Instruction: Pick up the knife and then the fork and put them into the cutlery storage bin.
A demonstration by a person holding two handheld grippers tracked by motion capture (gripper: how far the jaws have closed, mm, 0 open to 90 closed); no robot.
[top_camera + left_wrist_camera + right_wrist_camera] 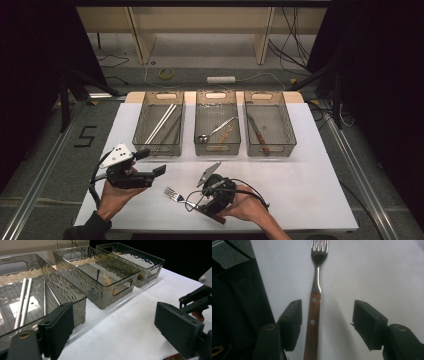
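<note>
A fork (pixel 174 194) with a brown wooden handle lies flat on the white table cover near the front edge, tines pointing away to the left. In the right gripper view the fork (pixel 314 312) runs straight up between the jaws. My right gripper (pixel 327 322) is open and straddles the handle; the left pad stands just beside the wood and the right pad is well clear. In the high view the right gripper (pixel 192 203) sits low over the handle end. My left gripper (pixel 151 161) is open and holds nothing, a short way in front of the left bin.
Three clear plastic bins stand in a row at the back. The left bin (pixel 157 149) holds white chopsticks (pixel 23 302), the middle bin (pixel 217 148) a spoon (pixel 214 131), the right bin (pixel 270 149) a brown-handled knife (pixel 257 132). The table's front edge is close behind my hands.
</note>
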